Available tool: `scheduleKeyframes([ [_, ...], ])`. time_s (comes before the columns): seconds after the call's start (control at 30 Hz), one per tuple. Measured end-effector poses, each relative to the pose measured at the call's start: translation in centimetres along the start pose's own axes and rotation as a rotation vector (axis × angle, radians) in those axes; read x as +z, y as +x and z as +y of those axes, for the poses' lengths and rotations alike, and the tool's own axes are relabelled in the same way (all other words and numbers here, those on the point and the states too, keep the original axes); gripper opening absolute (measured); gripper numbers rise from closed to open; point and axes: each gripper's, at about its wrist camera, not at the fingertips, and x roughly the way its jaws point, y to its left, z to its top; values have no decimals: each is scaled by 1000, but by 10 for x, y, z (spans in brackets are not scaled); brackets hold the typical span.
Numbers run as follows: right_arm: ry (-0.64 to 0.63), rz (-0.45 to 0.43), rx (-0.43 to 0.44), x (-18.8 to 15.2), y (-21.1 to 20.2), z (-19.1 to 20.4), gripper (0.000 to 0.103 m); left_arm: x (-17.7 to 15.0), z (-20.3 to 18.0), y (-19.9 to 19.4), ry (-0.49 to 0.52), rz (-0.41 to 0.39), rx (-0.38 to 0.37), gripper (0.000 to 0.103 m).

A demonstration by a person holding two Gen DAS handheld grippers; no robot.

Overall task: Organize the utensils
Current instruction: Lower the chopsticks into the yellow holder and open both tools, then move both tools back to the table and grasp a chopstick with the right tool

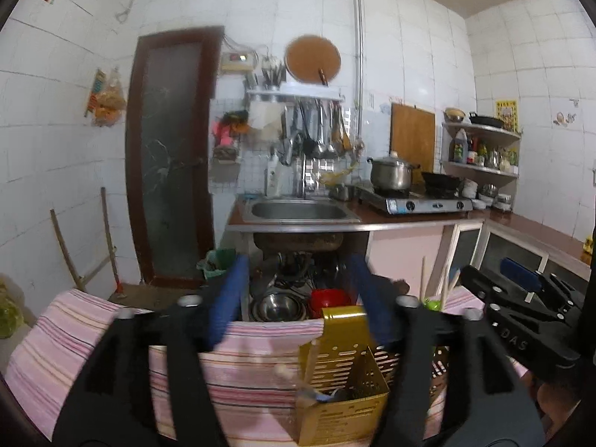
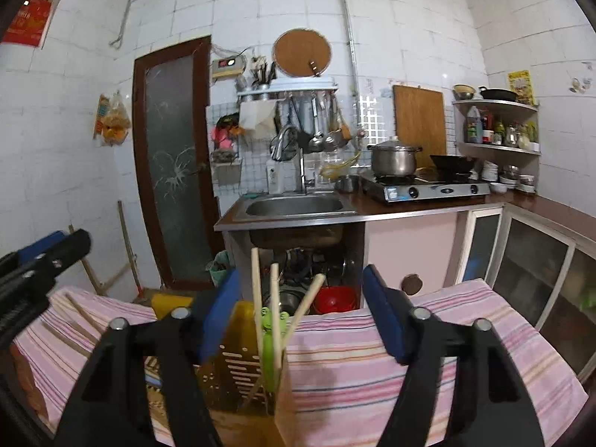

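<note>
A gold perforated utensil holder [image 1: 342,368] [image 2: 238,361] stands on a table covered by a pink striped cloth [image 1: 253,380] [image 2: 357,357]. Three wooden chopsticks [image 2: 275,309] and a green frog-topped utensil [image 2: 269,339] stand upright in it. In the left wrist view a blue-handled utensil [image 1: 320,396] lies in its front compartment. My left gripper [image 1: 298,298] is open above the holder's left side, with nothing between its pads. My right gripper [image 2: 301,316] is open too; the chopsticks rise in the gap, untouched. Loose chopsticks [image 2: 76,313] lie on the cloth at the left.
Beyond the table is a counter with a steel sink [image 2: 294,206], a gas stove [image 2: 428,188] carrying a pot and a wok, and hanging ladles. Bowls [image 1: 283,305] are stacked under the sink. A brown door [image 2: 175,171] is at the left, glass-fronted cabinets [image 2: 529,272] at the right.
</note>
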Motion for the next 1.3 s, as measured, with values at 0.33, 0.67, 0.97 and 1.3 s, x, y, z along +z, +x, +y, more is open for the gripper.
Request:
scheduleKeyframes([
  [0.33, 0, 224, -1, -74, -76, 5, 74, -31, 28, -77, 13, 93, 95, 98],
  [0.67, -78, 478, 66, -163, -93, 40, 74, -130, 71, -98, -33, 354, 166, 98],
  [0.97, -187, 621, 143, -190, -78, 77, 73, -176, 74, -91, -19, 513, 170, 98],
  [1.3, -220, 673, 162, -192, -56, 100, 26, -174, 73, -86, -39, 550, 174, 98],
])
